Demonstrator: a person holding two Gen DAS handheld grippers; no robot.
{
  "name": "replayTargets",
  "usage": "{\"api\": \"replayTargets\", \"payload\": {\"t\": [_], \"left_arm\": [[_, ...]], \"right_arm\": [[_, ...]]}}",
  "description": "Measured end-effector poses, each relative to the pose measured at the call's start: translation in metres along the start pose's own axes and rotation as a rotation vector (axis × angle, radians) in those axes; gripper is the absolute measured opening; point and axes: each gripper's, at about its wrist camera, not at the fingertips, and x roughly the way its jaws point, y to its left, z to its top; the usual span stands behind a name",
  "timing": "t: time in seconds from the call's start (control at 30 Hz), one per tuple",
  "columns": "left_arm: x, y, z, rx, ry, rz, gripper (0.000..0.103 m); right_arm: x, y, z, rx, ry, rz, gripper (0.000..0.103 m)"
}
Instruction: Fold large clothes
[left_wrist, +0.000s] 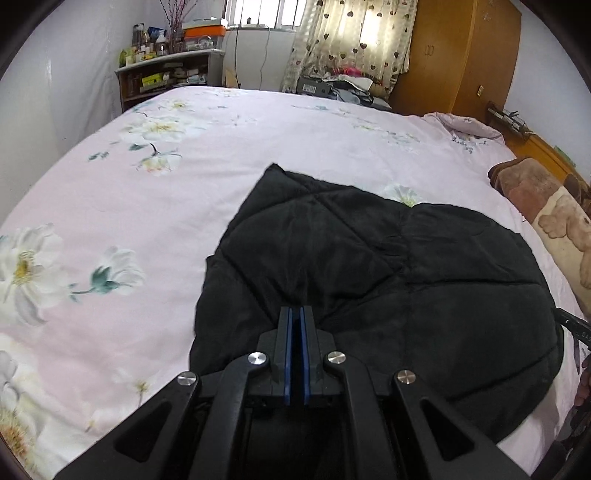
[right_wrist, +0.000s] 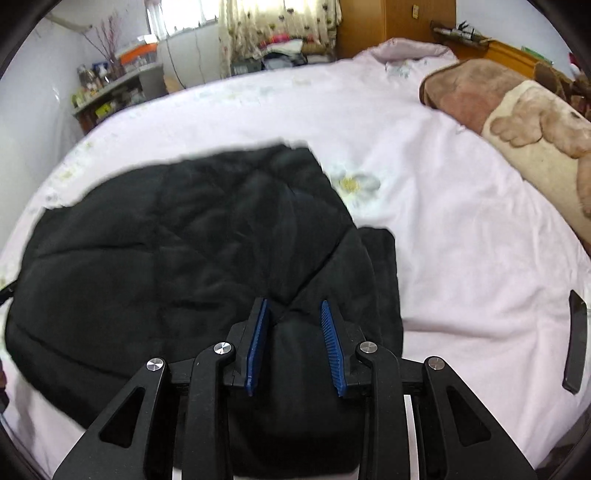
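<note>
Black quilted jacket (left_wrist: 388, 277) lies flat, lengthwise across bed (left_wrist: 147, 221).

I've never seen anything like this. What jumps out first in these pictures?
A big black quilted jacket lies spread on a pink flowered bedspread, filling the near middle of both views. Over it reach two black tools with blue pads: the left tool has its pads nearly together, and the right tool stands open over a bunched part of the jacket. A brown bear-patterned blanket lies along the bed's right edge.

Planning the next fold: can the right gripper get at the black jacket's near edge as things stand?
Probably yes. The right gripper is open with the black jacket bulging between its fingers, nothing in between. The left gripper looks shut.
</note>
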Motion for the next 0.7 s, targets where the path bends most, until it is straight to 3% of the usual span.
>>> {"api": "replayTargets", "payload": {"t": [0.1,0.27,0.7], "left_arm": [[-0.001,0.003,-0.007,-0.015,0.015,0.006,0.006],[0.017,0.003,-0.020,-0.020,0.051,0.017,0.006],[0.009,0.009,-0.017,-0.050,0.054,-0.020,0.006]], "right_arm": [[-0.013,0.004,-0.008,-0.016,-0.013,-0.002,0.030],[0.013,-0.004,-0.023,0.010,0.061,0.004,0.030],[0.014,-0.008,-0.017,0.014,0.068,-0.002,0.030]]}}
